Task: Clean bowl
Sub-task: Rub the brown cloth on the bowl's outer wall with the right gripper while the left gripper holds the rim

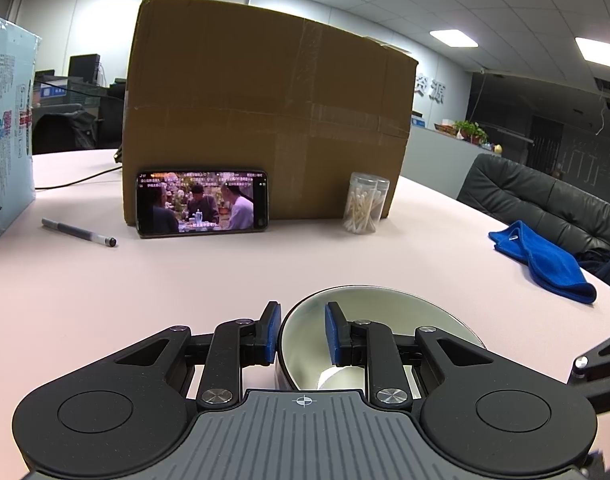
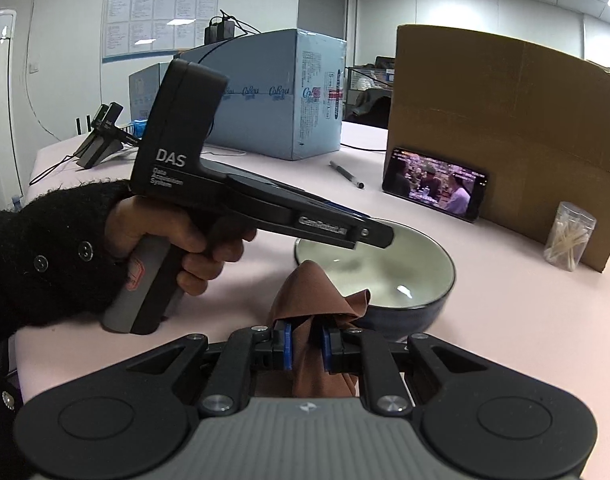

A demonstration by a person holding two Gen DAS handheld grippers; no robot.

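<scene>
A dark-blue bowl point(image 1: 385, 312) with a pale inside stands on the pink table. My left gripper point(image 1: 303, 332) is shut on its near-left rim, one blue pad outside the wall and one inside. In the right wrist view a hand in a black sleeve holds that left gripper point(image 2: 385, 236) at the far-left rim of the bowl point(image 2: 385, 264). My right gripper point(image 2: 305, 344) is shut on a brown cloth point(image 2: 313, 292). The cloth bunches up above the pads just in front of the bowl's near rim, beside the bowl's left part.
A large cardboard box point(image 1: 265, 120) stands behind the bowl, with a phone point(image 1: 201, 202) playing video and a jar of cotton swabs point(image 1: 363, 208) against it. A pen point(image 1: 79, 232) and a light-blue carton point(image 2: 277, 96) are at the left. A blue cloth point(image 1: 545, 264) lies at the right edge.
</scene>
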